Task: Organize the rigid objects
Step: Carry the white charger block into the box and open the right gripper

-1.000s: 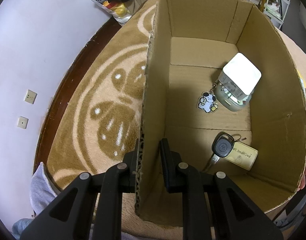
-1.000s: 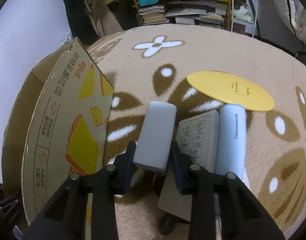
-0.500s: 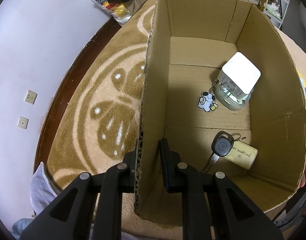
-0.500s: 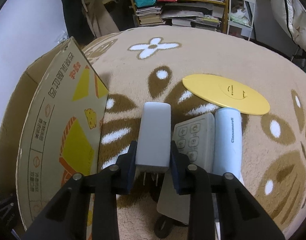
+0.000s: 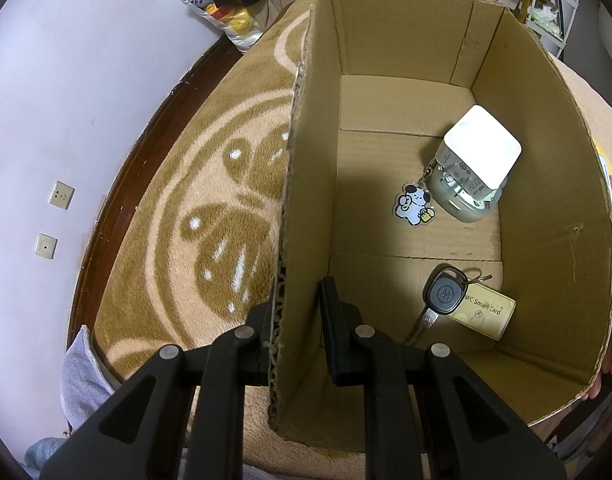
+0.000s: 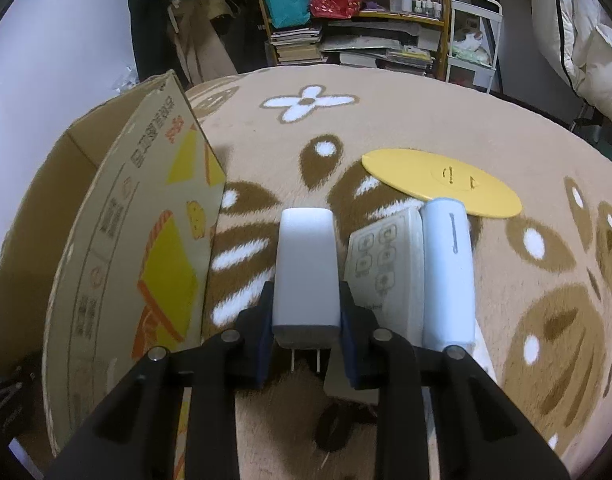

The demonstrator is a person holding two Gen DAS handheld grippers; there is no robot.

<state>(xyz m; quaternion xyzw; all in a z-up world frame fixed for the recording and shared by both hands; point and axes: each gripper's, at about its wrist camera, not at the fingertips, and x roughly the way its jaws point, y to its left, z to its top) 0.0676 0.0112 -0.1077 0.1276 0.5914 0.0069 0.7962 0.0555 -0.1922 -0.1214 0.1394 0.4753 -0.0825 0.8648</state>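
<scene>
My left gripper (image 5: 298,312) is shut on the left wall of the open cardboard box (image 5: 302,184), one finger outside and one inside. In the box lie a white cube adapter (image 5: 476,164), a dog keychain charm (image 5: 413,204), a black car key (image 5: 442,296) and an NFC card (image 5: 484,312). My right gripper (image 6: 306,300) is shut on a white plug charger (image 6: 306,268), held above the rug with its prongs toward the camera. The box (image 6: 118,248) stands to its left.
On the rug to the right of the charger lie a white remote (image 6: 386,264), a pale blue cylinder (image 6: 448,268) and a yellow disc (image 6: 442,182). Book stacks and shelves (image 6: 346,40) stand at the back. A wall with sockets (image 5: 60,196) is left of the rug.
My right gripper has lifted the white charger higher above the rug and remote. My left gripper still grips the box wall, almost unmoved.
</scene>
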